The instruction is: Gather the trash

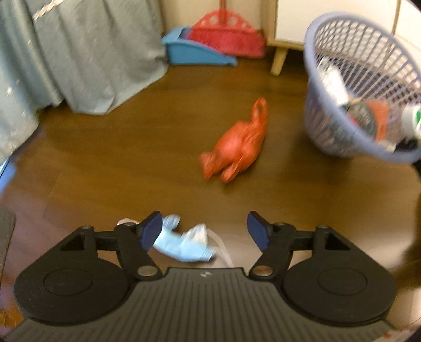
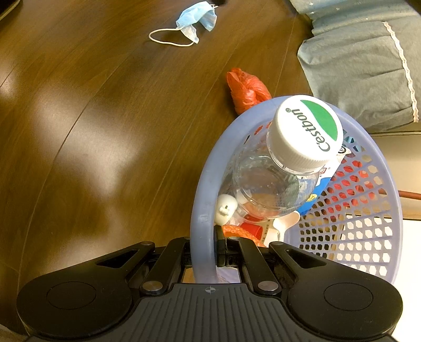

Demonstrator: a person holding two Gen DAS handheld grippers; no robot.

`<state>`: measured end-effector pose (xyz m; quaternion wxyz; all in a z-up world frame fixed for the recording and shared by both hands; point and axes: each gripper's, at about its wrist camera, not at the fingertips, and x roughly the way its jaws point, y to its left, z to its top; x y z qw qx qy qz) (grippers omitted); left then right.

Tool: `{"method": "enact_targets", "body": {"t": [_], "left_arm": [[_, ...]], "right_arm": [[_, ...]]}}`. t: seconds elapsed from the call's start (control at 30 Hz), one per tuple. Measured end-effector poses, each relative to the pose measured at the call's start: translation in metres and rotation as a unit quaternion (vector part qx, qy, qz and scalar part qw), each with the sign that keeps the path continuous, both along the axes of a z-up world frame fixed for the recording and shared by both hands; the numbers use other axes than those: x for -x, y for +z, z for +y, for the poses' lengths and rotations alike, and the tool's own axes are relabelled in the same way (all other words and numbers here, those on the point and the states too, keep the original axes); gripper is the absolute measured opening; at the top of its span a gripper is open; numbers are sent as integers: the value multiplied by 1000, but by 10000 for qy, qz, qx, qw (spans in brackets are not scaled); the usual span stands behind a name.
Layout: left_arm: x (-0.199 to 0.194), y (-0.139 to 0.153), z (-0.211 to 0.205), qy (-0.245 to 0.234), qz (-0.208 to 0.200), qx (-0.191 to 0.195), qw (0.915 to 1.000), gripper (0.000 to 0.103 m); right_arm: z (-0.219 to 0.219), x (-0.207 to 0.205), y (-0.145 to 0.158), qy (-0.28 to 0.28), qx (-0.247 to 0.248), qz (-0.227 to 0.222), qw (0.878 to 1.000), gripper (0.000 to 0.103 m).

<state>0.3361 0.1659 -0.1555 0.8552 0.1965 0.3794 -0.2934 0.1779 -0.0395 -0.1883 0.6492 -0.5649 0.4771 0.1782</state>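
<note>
A crumpled blue face mask (image 1: 184,243) lies on the wooden floor just below my left gripper (image 1: 204,231), which is open; the mask sits near the left fingertip. The mask (image 2: 196,19) also shows far off in the right wrist view. A red plastic bag (image 1: 238,143) lies further ahead on the floor, and the same bag (image 2: 246,89) lies just beyond the basket. My right gripper (image 2: 210,250) is shut on the rim of a lilac plastic basket (image 2: 204,200), which holds a clear bottle (image 2: 279,173) with a white cap and other trash. In the left wrist view the basket (image 1: 313,105) hangs tilted at the right.
Grey-blue fabric (image 1: 79,52) hangs to the floor at the left. A blue dustpan (image 1: 194,52) and red broom (image 1: 229,36) stand by the back wall beside a white cabinet's wooden leg (image 1: 279,60). Bare wooden floor (image 2: 92,131) spreads to the left of the basket.
</note>
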Motion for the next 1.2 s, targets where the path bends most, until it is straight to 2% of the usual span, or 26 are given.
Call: {"method": "enact_targets", "body": {"t": [0.13,0.33,0.43,0.53,0.63,0.87,1.1,1.17,1.2], "left_arm": [[-1,-21,13,167,-30,-153,9997,81],[-18,-42,21,329,-158,-183,9992,82],[-32,-52,24,612,18,9,9981,82],[-40,-62,19,626,-2,-104,9980,80],[-47,-71,15,575,56,-209,9981,66],[-55,-82,13,544,99,-394,9977,56],[-54,-88,7,435,102,-666,9968,26],[-52,-89,6,415,86,-732,9964,22],[-52,-89,6,403,101,-746,9964,15]], "right_arm": [[0,0,0,3,5,4,10000,0],[1,1,0,29,17,16,10000,0],[1,2,0,40,25,16,10000,0],[0,2,-1,55,39,20,10000,0],[0,3,-1,50,35,19,10000,0],[0,1,-1,22,10,17,10000,0],[0,-1,0,5,-20,15,10000,0],[0,-2,0,5,-23,14,10000,0],[0,-2,0,4,-22,15,10000,0]]}}
